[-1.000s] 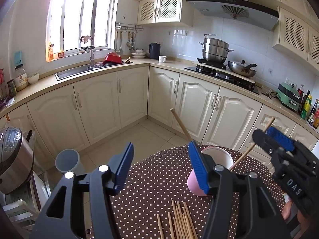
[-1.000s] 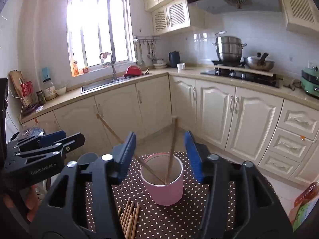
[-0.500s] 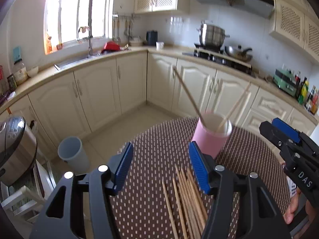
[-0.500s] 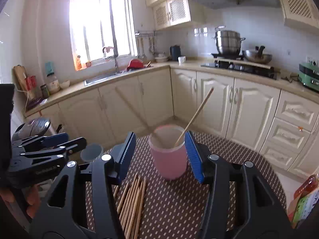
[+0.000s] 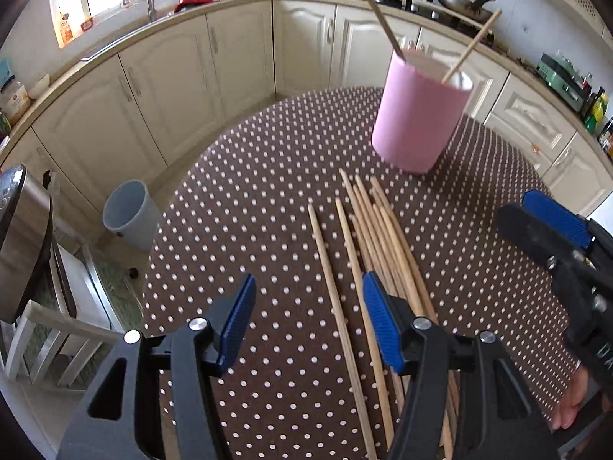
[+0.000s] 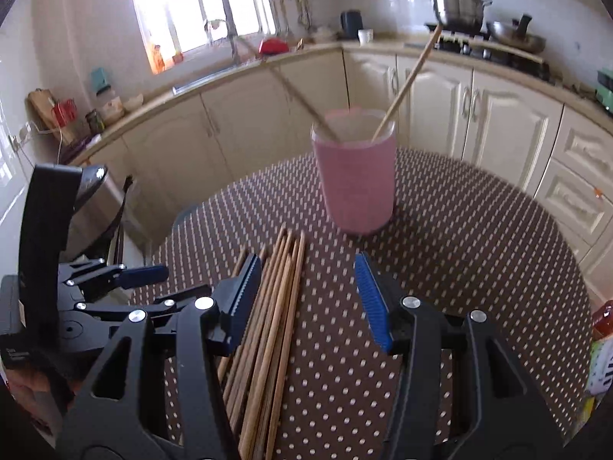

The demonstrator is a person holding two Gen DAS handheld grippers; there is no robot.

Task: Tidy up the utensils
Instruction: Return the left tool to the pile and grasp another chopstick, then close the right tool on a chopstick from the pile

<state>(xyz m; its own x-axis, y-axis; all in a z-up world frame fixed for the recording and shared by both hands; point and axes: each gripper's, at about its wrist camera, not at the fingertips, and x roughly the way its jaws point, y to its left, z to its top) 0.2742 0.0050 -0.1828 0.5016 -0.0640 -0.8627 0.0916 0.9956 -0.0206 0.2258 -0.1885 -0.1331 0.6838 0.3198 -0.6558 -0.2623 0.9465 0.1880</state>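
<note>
A pink cup (image 5: 419,115) (image 6: 354,180) stands on the brown dotted tablecloth (image 5: 268,176) with two chopsticks (image 5: 473,46) (image 6: 410,73) leaning in it. Several loose wooden chopsticks (image 5: 379,230) (image 6: 276,306) lie side by side in front of the cup. My left gripper (image 5: 308,306) hovers open over the leftmost sticks, which pass under the gap between its blue pads. My right gripper (image 6: 304,280) is open too, its left finger (image 6: 245,287) over the bundle's edge. Each gripper shows in the other's view: the right gripper (image 5: 551,230) and the left gripper (image 6: 134,280).
The round table's far edge curves behind the cup, with cream kitchen cabinets (image 5: 180,88) beyond. A grey bin (image 5: 130,214) stands on the floor and a steel rice cooker (image 5: 23,241) sits at the left. A bottle (image 6: 603,318) shows at the right edge.
Both grippers have come down and tipped toward the table. The cup and the loose chopsticks now look larger and nearer. The jaws have kept the same width.
</note>
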